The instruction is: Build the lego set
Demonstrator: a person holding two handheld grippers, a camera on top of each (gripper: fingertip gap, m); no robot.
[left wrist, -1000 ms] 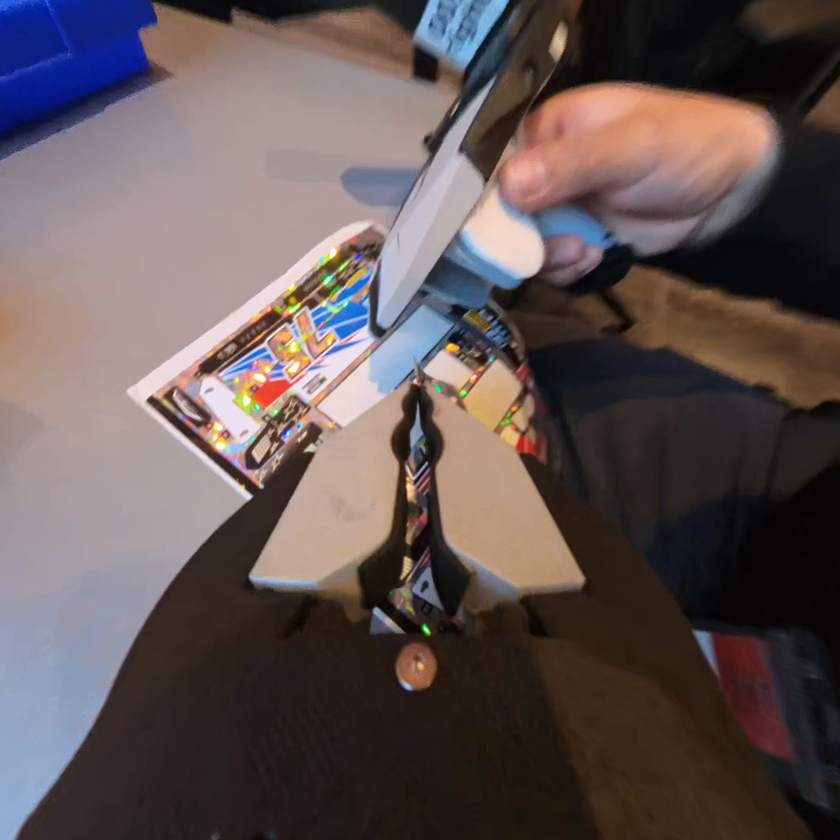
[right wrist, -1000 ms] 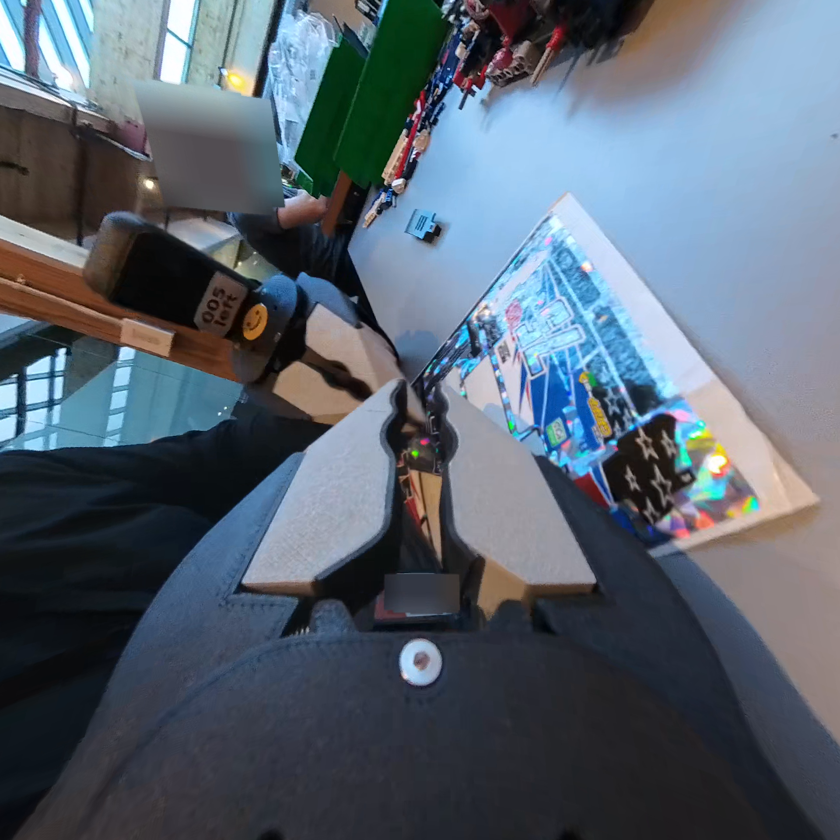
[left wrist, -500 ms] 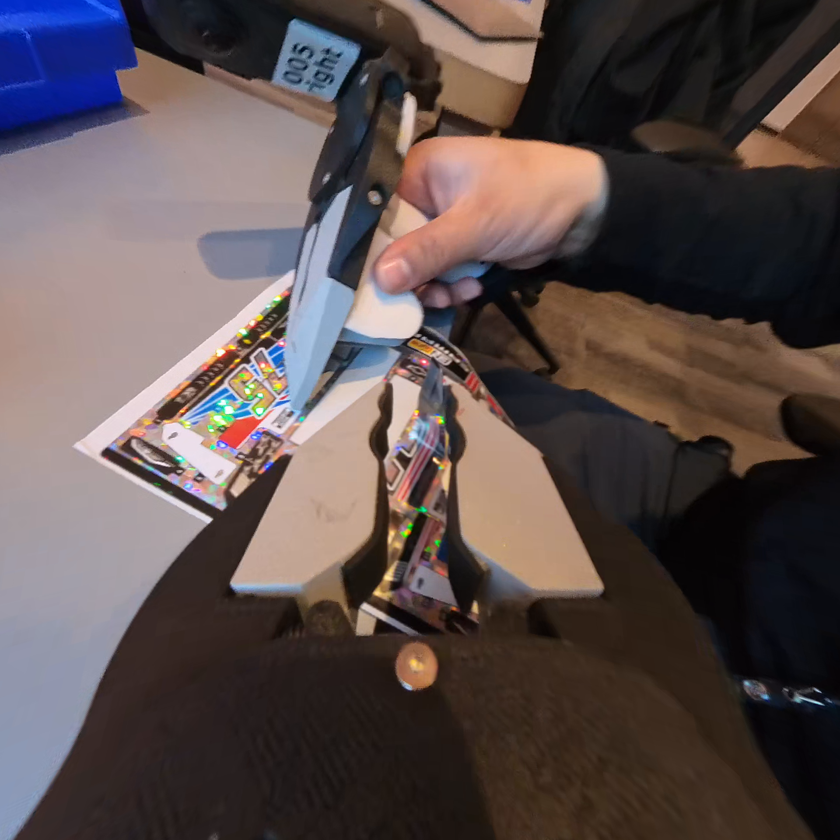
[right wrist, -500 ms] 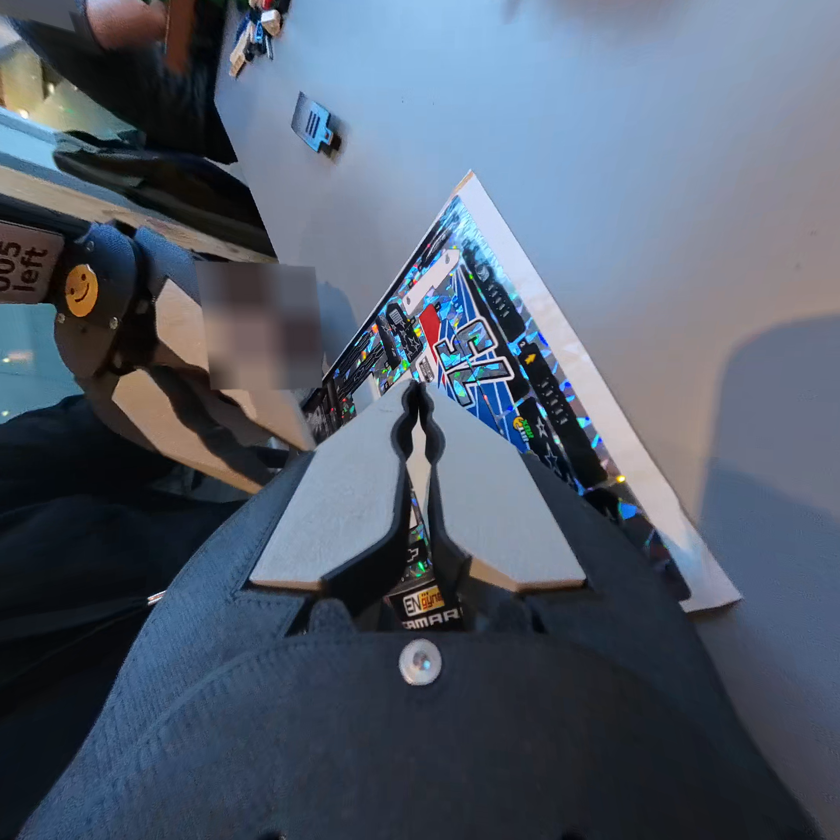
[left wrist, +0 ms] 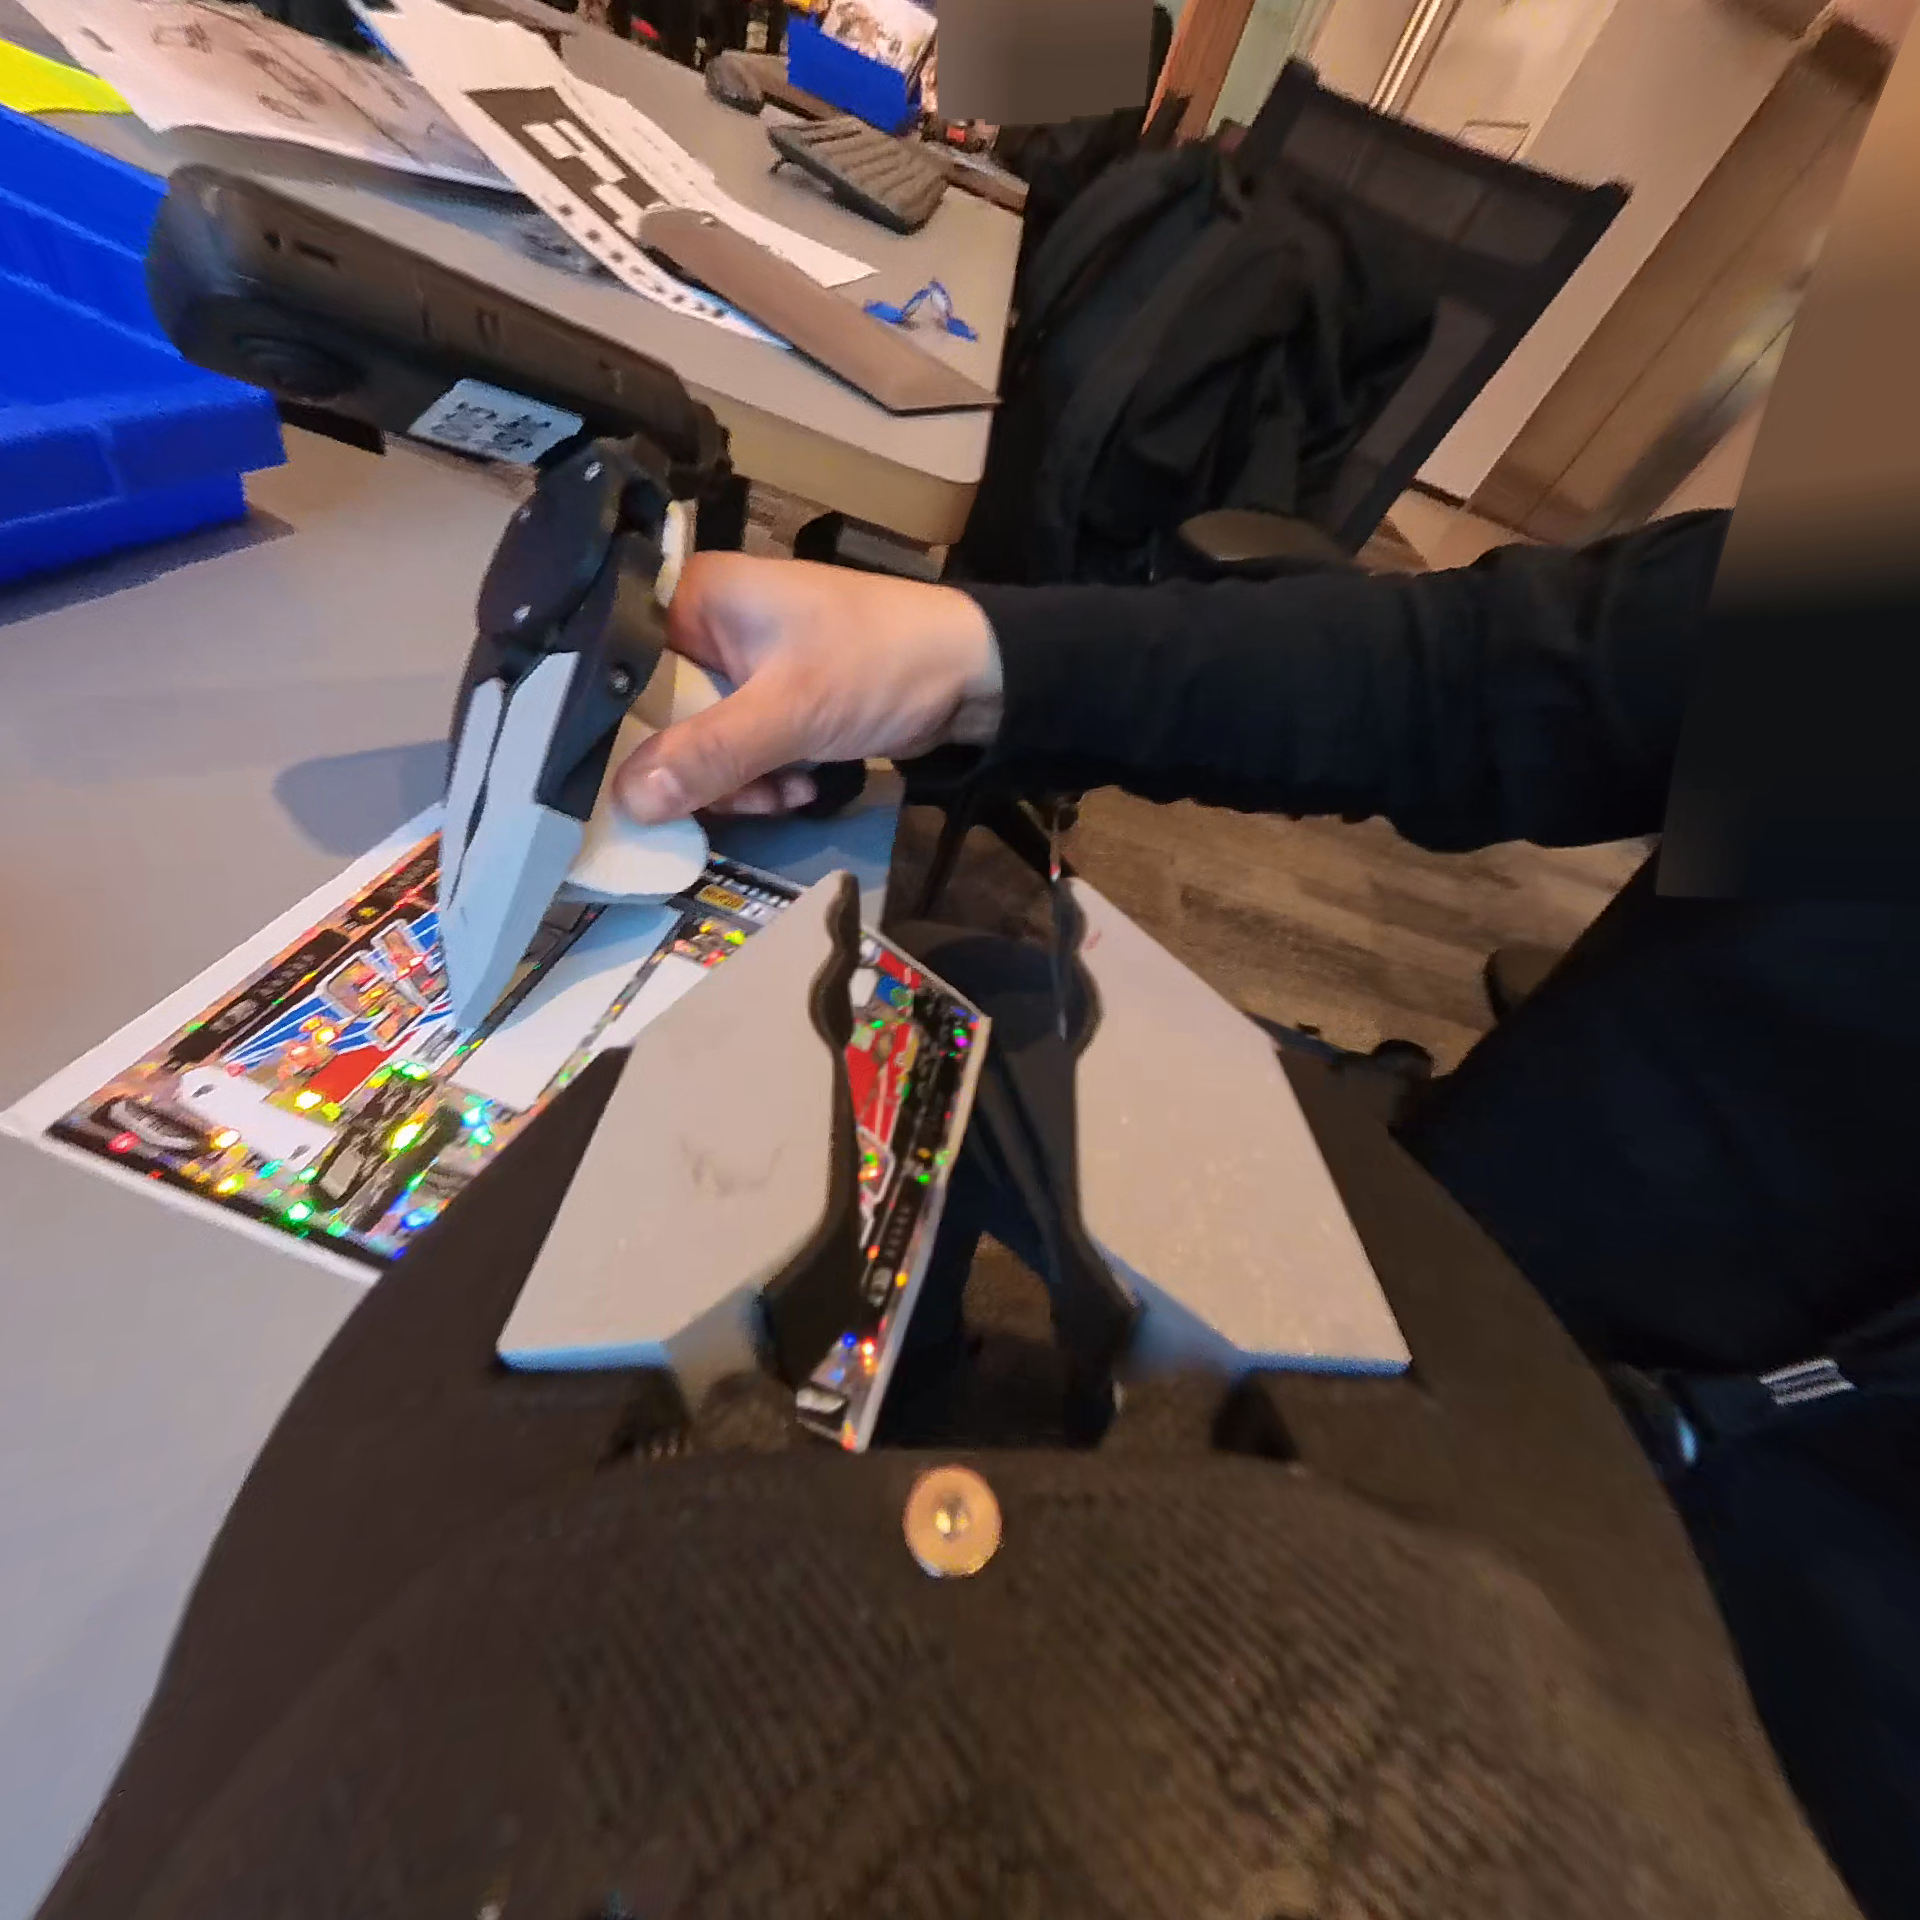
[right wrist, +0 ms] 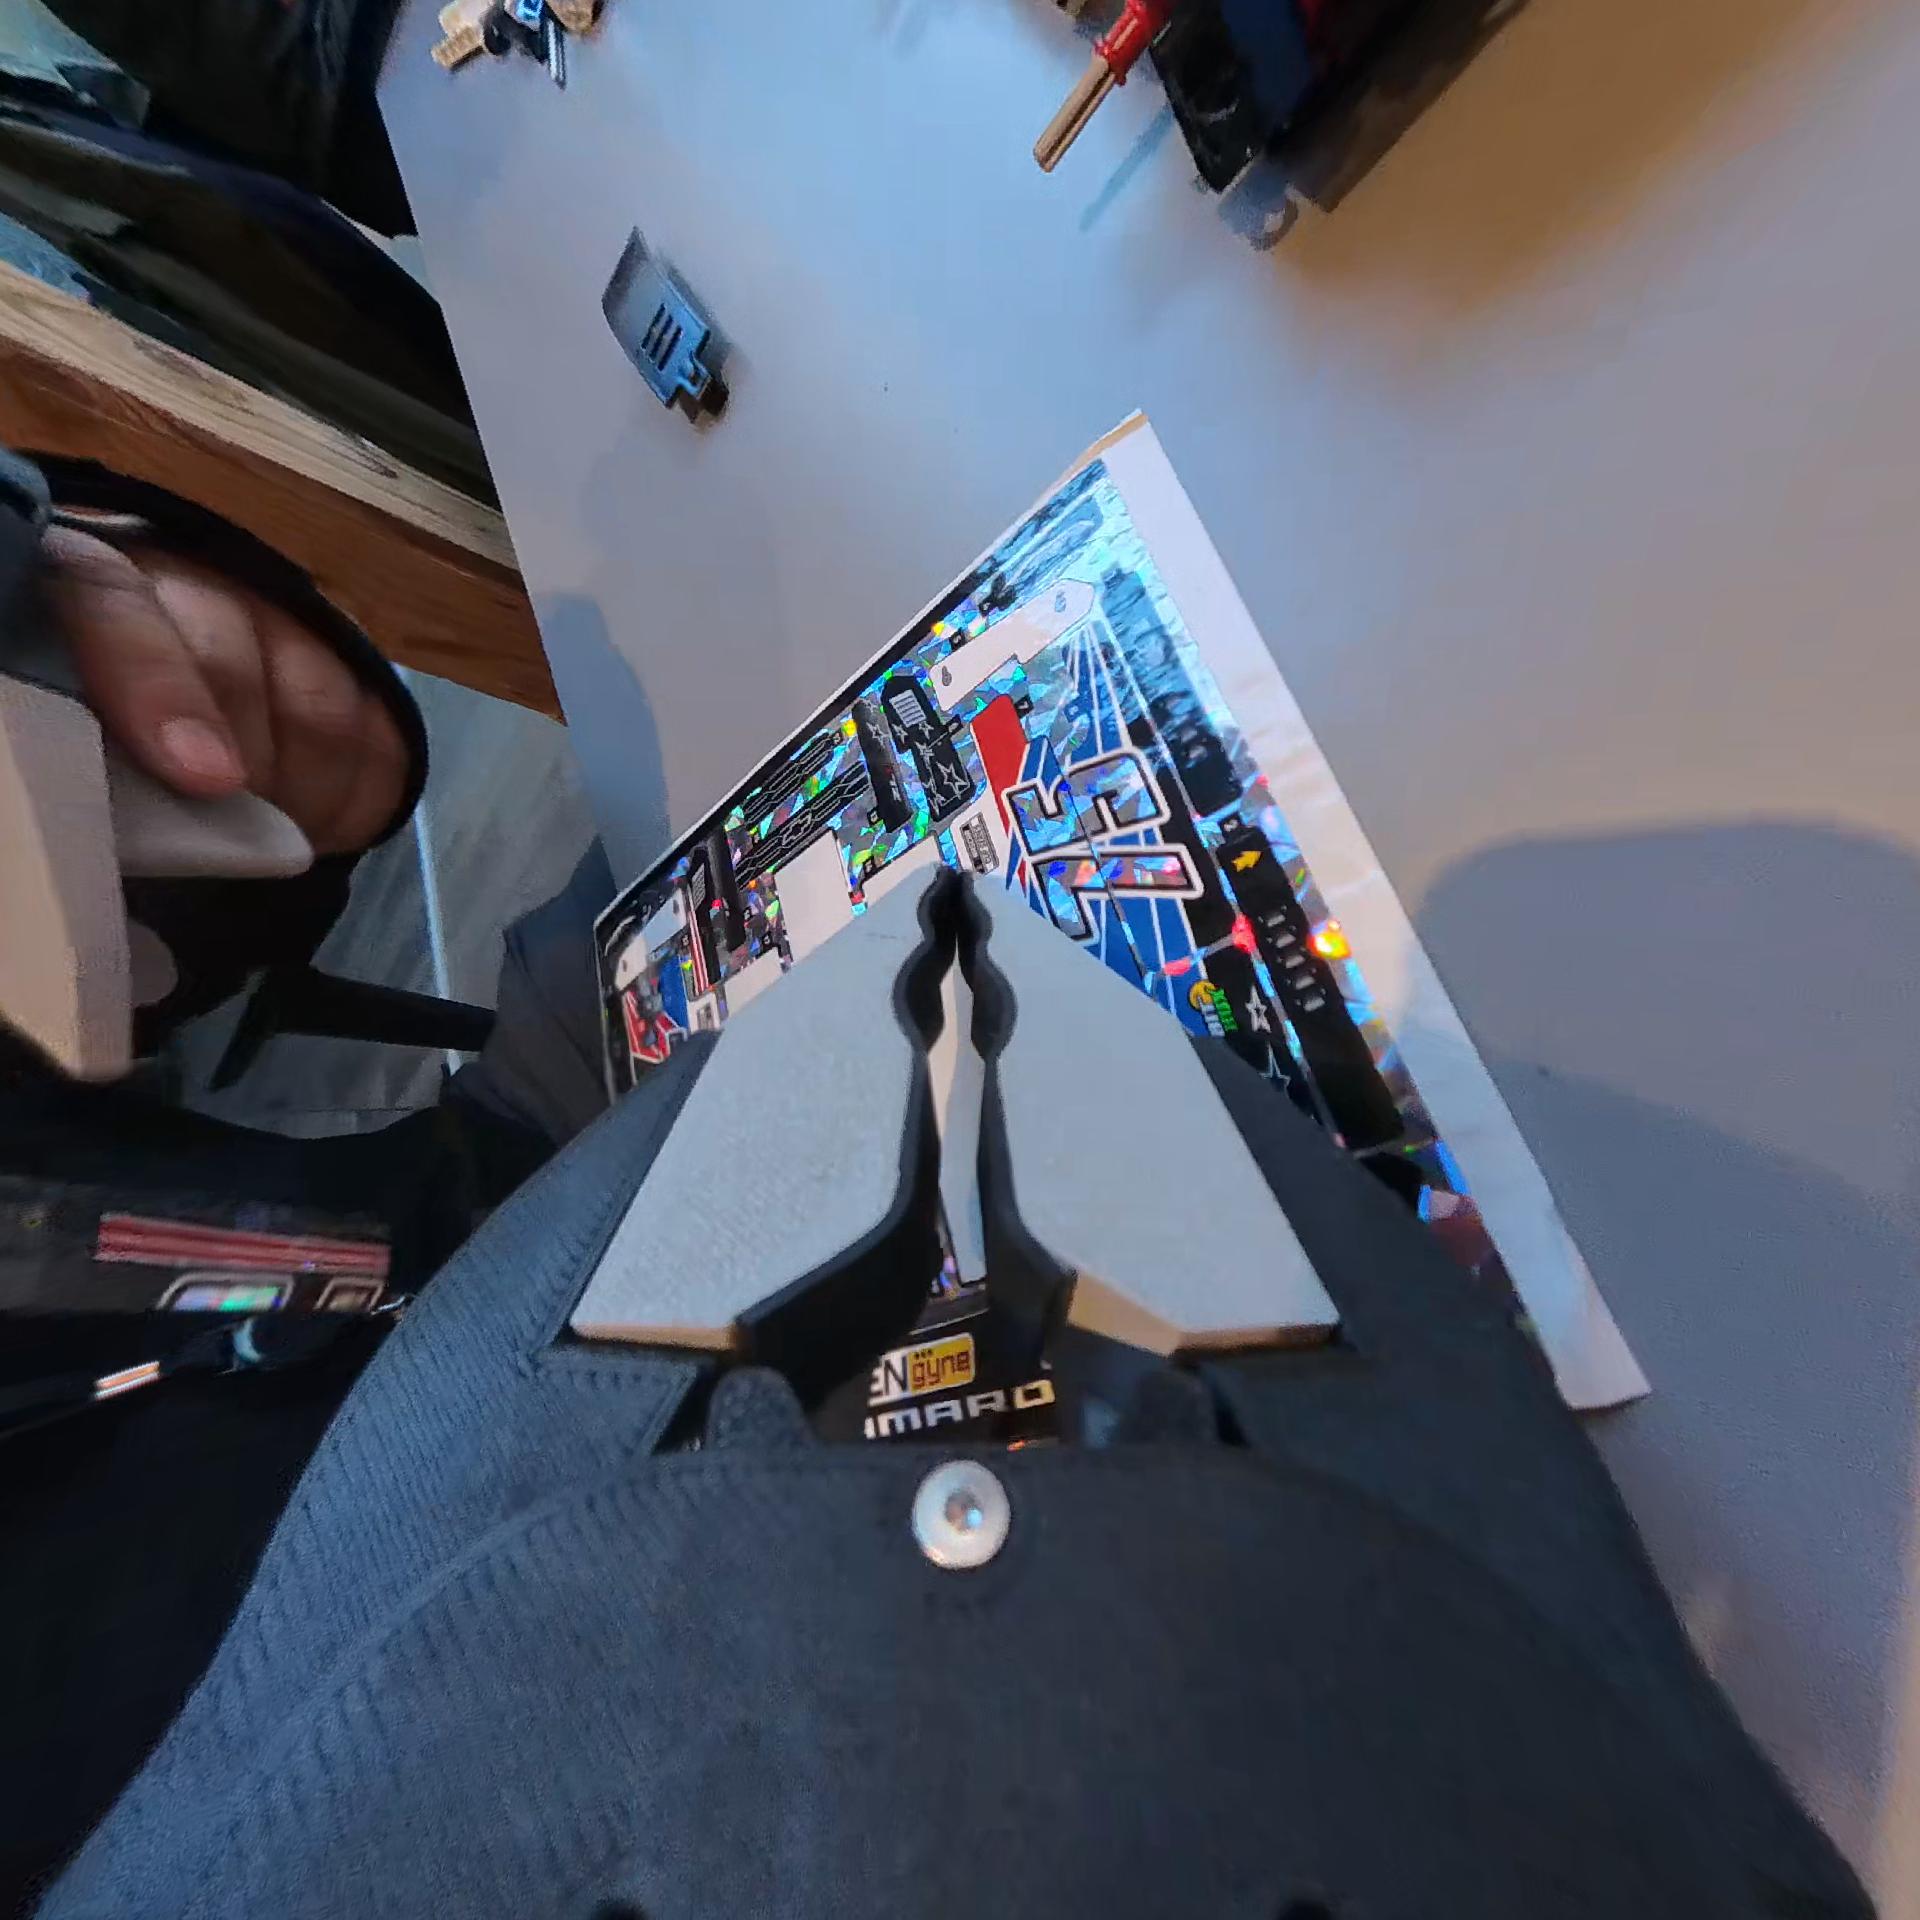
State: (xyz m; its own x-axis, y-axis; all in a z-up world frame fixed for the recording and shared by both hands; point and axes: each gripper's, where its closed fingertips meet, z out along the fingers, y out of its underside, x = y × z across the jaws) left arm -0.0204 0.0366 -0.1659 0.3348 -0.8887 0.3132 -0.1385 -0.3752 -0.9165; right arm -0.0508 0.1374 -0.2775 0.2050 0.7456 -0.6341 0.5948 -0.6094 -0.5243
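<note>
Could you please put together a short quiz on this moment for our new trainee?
1. True or false: the left gripper is shut.
2. The closed tips of the right gripper are: A) down on the sticker sheet; B) raised well above it; C) off to one side of it.
3. In the right wrist view, what small thing lies alone on the table just beyond the sheet's far corner?

Key: 1. False, its fingers stand wide apart, with the sheet's overhanging end between them. 2. A. 3. A dark grey lego piece.
</note>
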